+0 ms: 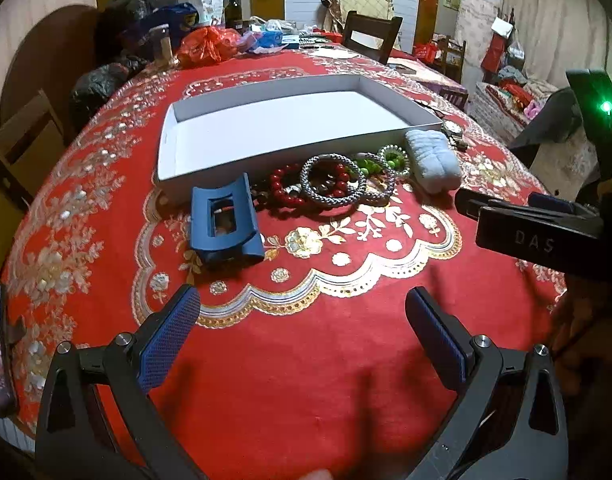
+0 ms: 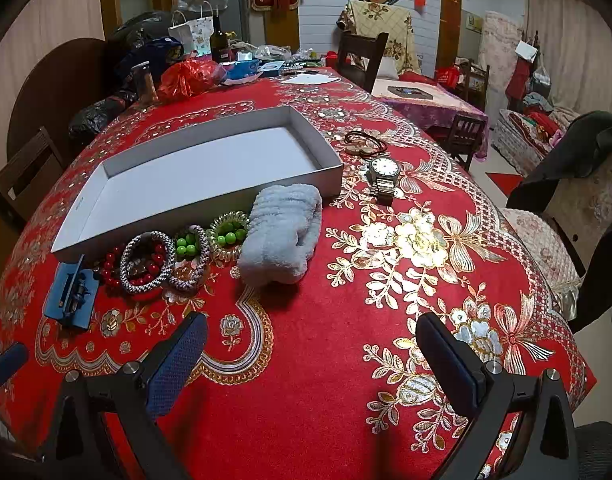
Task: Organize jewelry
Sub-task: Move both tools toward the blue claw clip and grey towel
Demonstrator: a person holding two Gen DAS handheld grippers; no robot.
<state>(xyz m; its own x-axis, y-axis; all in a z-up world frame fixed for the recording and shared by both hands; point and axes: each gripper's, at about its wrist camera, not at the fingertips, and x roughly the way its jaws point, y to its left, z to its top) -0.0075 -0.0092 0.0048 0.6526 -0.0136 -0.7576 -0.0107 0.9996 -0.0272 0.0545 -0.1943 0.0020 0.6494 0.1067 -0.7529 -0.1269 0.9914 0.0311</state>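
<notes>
white "das" lettering marks the right gripper (image 1: 518, 232); both it and the left gripper (image 1: 301, 340) have fingers spread, holding nothing.

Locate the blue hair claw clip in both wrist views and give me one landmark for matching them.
Left wrist: blue hair claw clip left of centre, before the white tray's near-left corner.
Right wrist: clip at far left, by the same corner.
Shared landmark: the light blue fluffy scrunchie.

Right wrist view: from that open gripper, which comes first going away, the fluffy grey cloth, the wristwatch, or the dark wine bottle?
1. Fluffy grey cloth, just ahead of the right gripper, slightly left, beside the white box.
2. Wristwatch, farther, ahead and right of the box.
3. Wine bottle, at the table's far end, left.
</notes>
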